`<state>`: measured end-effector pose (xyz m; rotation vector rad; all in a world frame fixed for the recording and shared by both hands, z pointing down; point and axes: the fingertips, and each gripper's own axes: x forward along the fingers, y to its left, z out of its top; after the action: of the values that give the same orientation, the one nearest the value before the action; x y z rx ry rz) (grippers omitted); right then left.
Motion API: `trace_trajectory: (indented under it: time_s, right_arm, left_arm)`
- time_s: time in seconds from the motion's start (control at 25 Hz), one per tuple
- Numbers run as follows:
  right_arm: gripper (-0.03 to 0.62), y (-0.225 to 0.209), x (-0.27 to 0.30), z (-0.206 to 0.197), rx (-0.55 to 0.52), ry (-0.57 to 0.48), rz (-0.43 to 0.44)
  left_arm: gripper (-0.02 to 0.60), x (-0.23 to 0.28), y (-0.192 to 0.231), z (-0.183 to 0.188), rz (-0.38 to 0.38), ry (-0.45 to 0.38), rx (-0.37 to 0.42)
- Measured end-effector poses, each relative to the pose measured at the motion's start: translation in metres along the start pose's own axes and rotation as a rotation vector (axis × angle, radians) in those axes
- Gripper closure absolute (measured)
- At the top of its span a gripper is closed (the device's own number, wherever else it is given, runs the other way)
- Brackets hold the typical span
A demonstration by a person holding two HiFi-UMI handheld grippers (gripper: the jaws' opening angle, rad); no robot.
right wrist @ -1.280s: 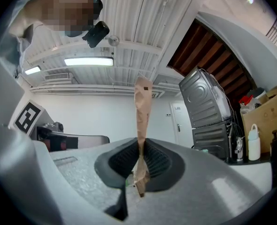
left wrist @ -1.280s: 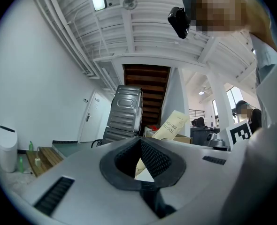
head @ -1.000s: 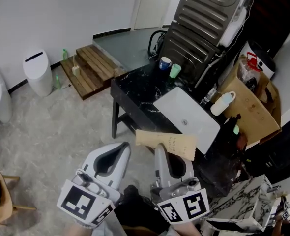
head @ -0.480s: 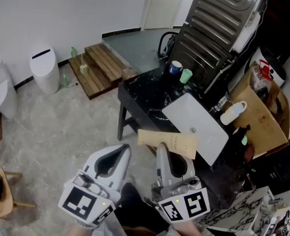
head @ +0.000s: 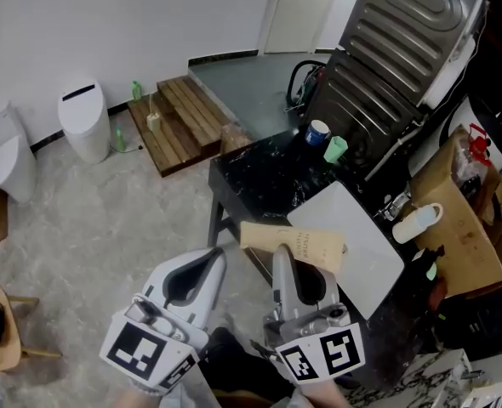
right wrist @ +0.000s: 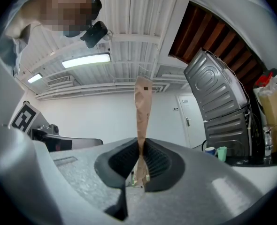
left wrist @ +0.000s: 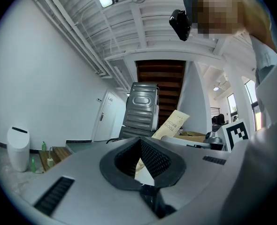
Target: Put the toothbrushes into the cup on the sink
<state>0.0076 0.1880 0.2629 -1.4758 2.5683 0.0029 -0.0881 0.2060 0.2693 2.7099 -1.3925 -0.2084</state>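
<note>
My right gripper [head: 278,252] is shut on a flat kraft-paper toothbrush packet [head: 292,246]. In the right gripper view the packet [right wrist: 142,107] stands edge-on, pinched between the pads. My left gripper [head: 214,254] hangs beside it on the left, shut with nothing in it, and its own view shows the packet [left wrist: 171,124] past its closed jaws [left wrist: 140,142]. A blue cup [head: 317,132] and a green cup [head: 335,149] stand at the far end of the black counter [head: 259,177], beyond the white sink [head: 362,249]. Both grippers are held short of the counter's near edge.
A ribbed metal appliance [head: 404,49] leans behind the cups. A white bottle [head: 417,223] and a cardboard box [head: 459,228] sit to the right of the sink. Far left are a toilet [head: 8,155], a white bin [head: 85,121] and wooden steps [head: 187,117].
The counter, sink and cups have slid right and lower in the head view. Both grippers keep their place in the frame, and the packet stays gripped.
</note>
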Motion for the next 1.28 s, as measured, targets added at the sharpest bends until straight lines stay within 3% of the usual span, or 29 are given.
trace_trajectory:
  time_s: [0.6, 1.28]
  right_arm:
    - [0.569, -0.072, 0.088, -0.009, 0.014, 0.004, 0.065]
    - [0.569, -0.148, 0.105, -0.015, 0.026, -0.002, -0.010]
  left_arm:
    - [0.578, 0.097, 0.049, 0.000, 0.066, -0.003, 0.013]
    - [0.577, 0.177, 0.042, -0.008, -0.019, 0.001, 0.021]
